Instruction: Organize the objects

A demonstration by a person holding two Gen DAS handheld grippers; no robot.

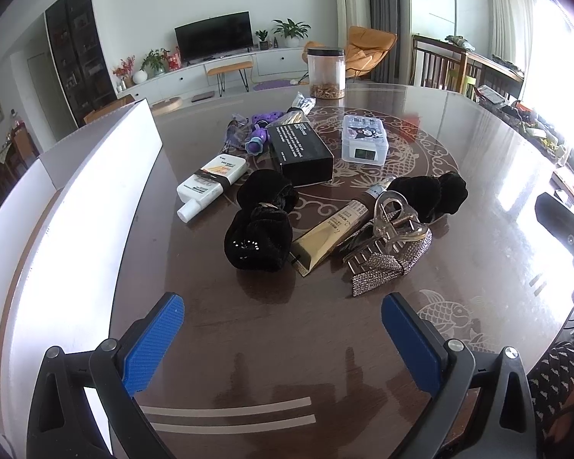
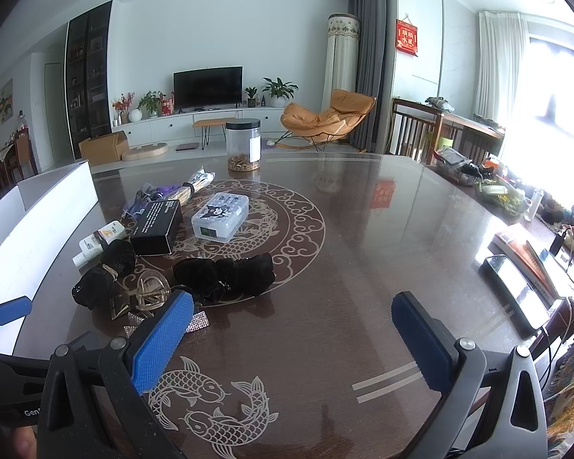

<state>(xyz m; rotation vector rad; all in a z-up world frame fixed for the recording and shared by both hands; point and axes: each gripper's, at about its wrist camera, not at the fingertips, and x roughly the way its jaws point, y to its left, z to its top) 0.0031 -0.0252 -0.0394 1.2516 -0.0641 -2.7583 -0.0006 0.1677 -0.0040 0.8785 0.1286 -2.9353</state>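
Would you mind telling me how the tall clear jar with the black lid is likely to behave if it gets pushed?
The clear jar stands upright and is taller than it is wide, so a push near its black lid could probably tip it. It looks nearly empty, with contents only at the bottom, so likely light. On the glossy table it may slide.

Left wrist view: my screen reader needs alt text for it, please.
The left tool hangs open and empty above a dark round table strewn with small items: black scrunchies, a gold tube, a rhinestone hair clip, a black box and a white bottle.
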